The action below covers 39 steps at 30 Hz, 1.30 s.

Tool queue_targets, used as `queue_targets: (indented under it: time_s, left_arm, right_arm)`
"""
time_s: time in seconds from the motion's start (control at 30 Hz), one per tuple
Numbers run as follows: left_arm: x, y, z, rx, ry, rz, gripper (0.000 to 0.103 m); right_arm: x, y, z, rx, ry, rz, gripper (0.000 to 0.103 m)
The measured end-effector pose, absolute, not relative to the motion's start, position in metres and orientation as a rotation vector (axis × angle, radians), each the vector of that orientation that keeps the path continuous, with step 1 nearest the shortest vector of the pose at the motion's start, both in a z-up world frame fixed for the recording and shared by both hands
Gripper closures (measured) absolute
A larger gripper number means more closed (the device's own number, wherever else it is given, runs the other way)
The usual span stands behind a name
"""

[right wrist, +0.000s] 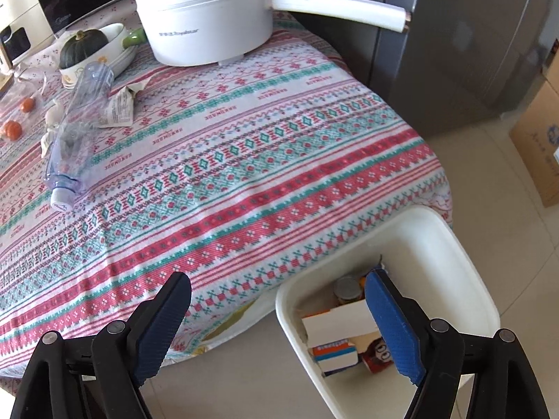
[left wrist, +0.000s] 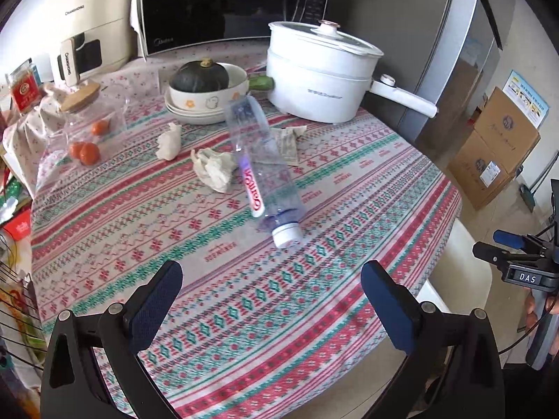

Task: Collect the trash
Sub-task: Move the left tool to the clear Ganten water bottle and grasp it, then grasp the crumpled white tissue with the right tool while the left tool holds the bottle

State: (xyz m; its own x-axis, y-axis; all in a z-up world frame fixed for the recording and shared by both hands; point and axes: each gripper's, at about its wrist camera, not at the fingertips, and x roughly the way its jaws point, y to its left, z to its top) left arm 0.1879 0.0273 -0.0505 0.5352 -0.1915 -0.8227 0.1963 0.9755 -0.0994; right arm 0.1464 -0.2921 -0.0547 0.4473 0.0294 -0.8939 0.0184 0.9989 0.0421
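The left gripper (left wrist: 270, 300) is standing wide open with nothing between its pads, hovering over the patterned tablecloth (left wrist: 209, 279). The right gripper (right wrist: 277, 317) is likewise standing wide open and empty, hanging over the table edge and the white bin (right wrist: 464, 262), which is sitting on the floor against the table and holding cartons and a can.

The plastic bottle (left wrist: 260, 171) is lying on its side mid-table; its long axis is running from the bowls (left wrist: 202, 104) toward the near edge, with the white cap (left wrist: 286, 235) pointing toward the grippers. Two crumpled tissues (left wrist: 215, 167) are lying just left of it, and a crumpled wrapper (left wrist: 290, 143) is lying under its far end.
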Motion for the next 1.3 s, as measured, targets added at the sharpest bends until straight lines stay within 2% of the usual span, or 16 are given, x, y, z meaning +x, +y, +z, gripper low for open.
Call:
queue_targets:
  time_s: [0.13,0.23,0.33,0.7,0.9,0.97,1.3]
  left_arm:
    - [0.209,0.040,-0.055,-0.005,0.975,-0.212,0.000]
    - [0.219,0.037,-0.063,-0.041,0.871,-0.176,0.001]
    - [0.238,0.028,-0.072,-0.057,0.872,-0.176,0.006]
    - [0.298,0.012,-0.118,-0.172,0.933,-0.164,0.007]
    - [0.312,-0.001,-0.143,-0.139,0.996,-0.146,0.019]
    - [0.313,0.001,-0.150,-0.178,1.021,-0.174,0.037]
    - [0.278,0.015,-0.116,-0.179,0.921,-0.184,0.040]
  right_arm:
    - [0.159,-0.277,-0.059,0.023,1.114,0.013,0.017]
    - [0.169,-0.269,-0.062,0.005,1.117,0.010,0.017]
    - [0.179,-0.261,-0.063,-0.039,1.115,0.004,0.017]
    - [0.196,-0.254,-0.075,-0.219,1.111,-0.007,0.017]
    - [0.200,-0.255,-0.076,-0.219,1.119,0.006,0.017]
    - [0.200,-0.254,-0.077,-0.218,1.121,0.008,0.017]
    - [0.194,-0.247,-0.075,-0.238,1.106,0.006,0.017]
